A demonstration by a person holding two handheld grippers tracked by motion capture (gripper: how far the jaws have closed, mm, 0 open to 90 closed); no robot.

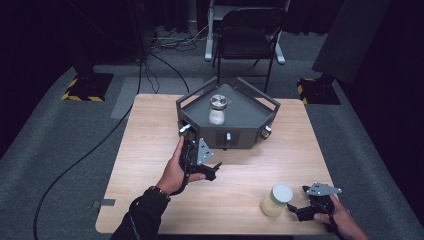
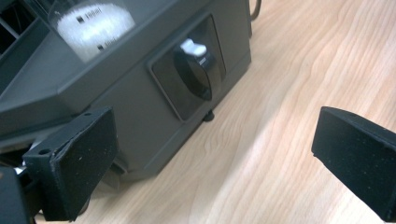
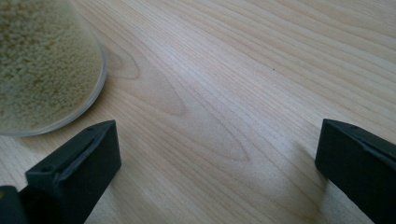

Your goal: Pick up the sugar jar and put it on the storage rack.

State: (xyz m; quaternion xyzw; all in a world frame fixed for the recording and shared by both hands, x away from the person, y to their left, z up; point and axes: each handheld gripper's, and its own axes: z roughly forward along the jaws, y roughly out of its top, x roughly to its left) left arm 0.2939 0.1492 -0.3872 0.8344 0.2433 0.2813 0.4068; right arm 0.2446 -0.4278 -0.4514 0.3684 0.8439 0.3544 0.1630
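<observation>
Wooden table (image 1: 150, 150), seen from above, with grey angular tray unit (image 1: 250, 107) at its far centre.

Step judged in hand: approach of left gripper (image 1: 200, 162) to black rotary knob (image 2: 196, 70) on the unit's front face. Jaws spread wide, holding nothing; near jaw just beside the unit's lower corner, knob ahead and to the left of the gap. For a clean grip: swing toward the knob until centred between the pads, square to the face, then close on the knob body rather than its white pointer tab.

Right gripper (image 1: 306, 207) low at the near right edge, jaws likewise wide and empty, resting just beside the nearer jar.

Containers: jar with metal lid (image 1: 217, 110) upright on the tray, partly filled with white granules, graduation marks on its wall. Jar with pale lid (image 1: 276, 200) upright on the table, filled with fine yellowish grains.
</observation>
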